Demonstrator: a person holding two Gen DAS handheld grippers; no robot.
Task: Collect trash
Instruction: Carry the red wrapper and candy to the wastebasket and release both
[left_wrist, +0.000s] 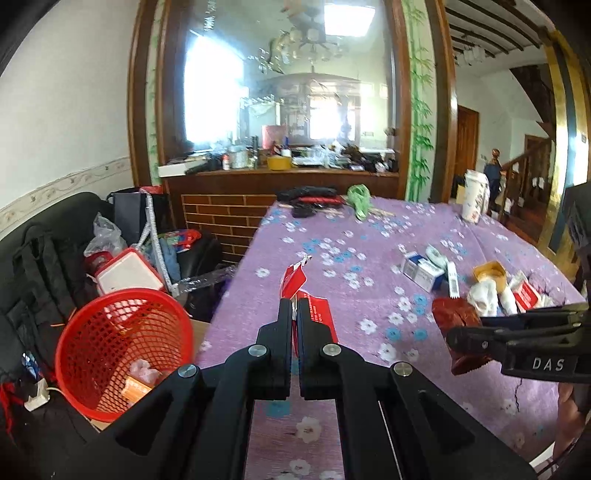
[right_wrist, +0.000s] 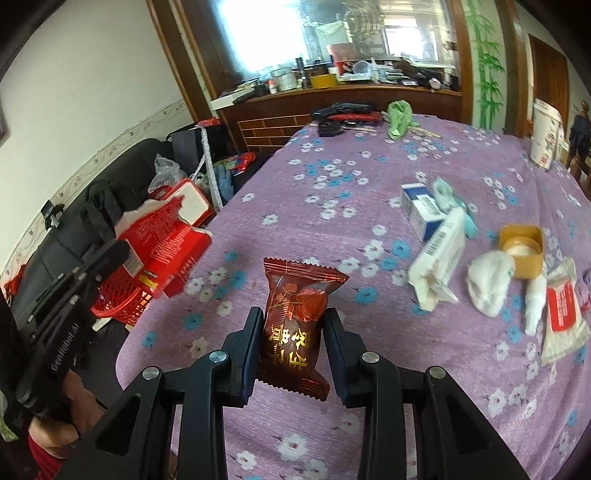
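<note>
1. Your left gripper (left_wrist: 294, 314) is clamped fully shut on the torn red cardboard carton (left_wrist: 314, 314), pinching a thin flap edge-on. That grip suits flattened card, though the carton's bulk hangs free beyond the fingertips and looks liable to swing.
2. Your right gripper (right_wrist: 291, 328) is partly closed, its pads pressing both sides of the dark red foil snack packet with gold lettering (right_wrist: 295, 325). The packet stands upright between the fingers, lifted clear of the cloth, and the puffy wrapper keeps the jaws from closing further.
3. Both pieces of trash are in the air over the near left part of the table with the purple flowered cloth (left_wrist: 369, 236), so each hand already carries a load.
4. The red plastic mesh wastebasket (left_wrist: 122, 350) sits off the table's left edge, lower than the tabletop, with a few scraps already inside. I judge the left hand's carton is nearer to it, so it should probably go in first.
5. More trash waits at the right of the cloth: a blue and white box (right_wrist: 421, 210), a crumpled white tissue (right_wrist: 489, 280), a yellow lidded tub (right_wrist: 522, 251) and a red and white sachet (right_wrist: 563, 314).
</note>
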